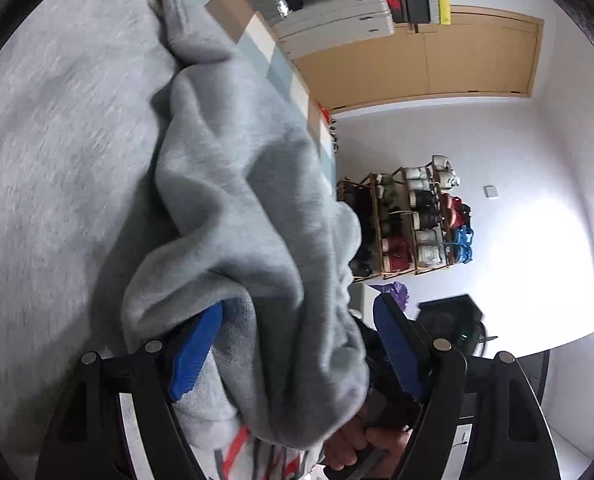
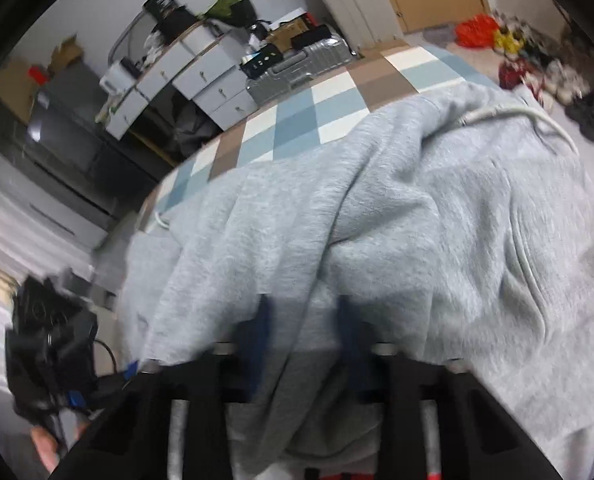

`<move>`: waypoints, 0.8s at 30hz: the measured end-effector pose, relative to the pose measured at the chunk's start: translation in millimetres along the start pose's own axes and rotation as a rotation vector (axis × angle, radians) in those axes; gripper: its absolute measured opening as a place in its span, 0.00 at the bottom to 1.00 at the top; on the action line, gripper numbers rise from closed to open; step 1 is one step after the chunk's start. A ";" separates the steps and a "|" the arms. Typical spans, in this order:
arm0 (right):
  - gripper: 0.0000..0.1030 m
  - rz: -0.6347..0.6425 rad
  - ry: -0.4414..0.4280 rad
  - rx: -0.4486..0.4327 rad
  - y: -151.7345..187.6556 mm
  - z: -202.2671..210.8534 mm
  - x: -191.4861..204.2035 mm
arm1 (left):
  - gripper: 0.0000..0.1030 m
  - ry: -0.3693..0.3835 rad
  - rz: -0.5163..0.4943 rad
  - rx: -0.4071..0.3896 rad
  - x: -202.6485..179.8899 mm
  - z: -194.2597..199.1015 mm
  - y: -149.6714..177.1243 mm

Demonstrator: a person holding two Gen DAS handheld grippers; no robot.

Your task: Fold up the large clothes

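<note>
Left wrist view first: we've got the left gripper [image 1: 297, 354] with its blue fingers [image 1: 196, 352] spread wide, a bunched fold of the grey hoodie [image 1: 241, 184] draped between them and over one pad (not really pinched). Behind it, a wooden shoe rack [image 1: 407, 224] is packed with sneakers.

Right wrist view: the right gripper [image 2: 303, 344] is pinching a hoodie fold. The rest is heaped on the checkered bedspread [image 2: 297, 116]; a silver suitcase [image 2: 297, 68] stands beyond.
</note>
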State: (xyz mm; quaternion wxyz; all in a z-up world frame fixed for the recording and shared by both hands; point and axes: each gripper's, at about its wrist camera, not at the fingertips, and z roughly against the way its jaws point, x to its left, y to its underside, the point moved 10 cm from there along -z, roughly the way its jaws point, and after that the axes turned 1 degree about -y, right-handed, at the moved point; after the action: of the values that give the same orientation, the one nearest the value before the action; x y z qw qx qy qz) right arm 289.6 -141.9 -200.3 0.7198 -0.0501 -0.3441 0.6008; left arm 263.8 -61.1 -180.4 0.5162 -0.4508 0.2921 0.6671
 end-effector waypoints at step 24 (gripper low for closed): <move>0.35 -0.293 -0.058 -0.247 26.6 81.9 -74.6 | 0.05 -0.217 -0.118 -0.034 0.6 62.5 36.3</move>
State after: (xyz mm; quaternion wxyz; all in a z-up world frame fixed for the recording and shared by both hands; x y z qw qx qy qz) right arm 219.0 -229.7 -183.6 0.7776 -0.0702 -0.4396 0.4441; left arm 210.5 -18.2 -157.3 0.5753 -0.4011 0.1965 0.6852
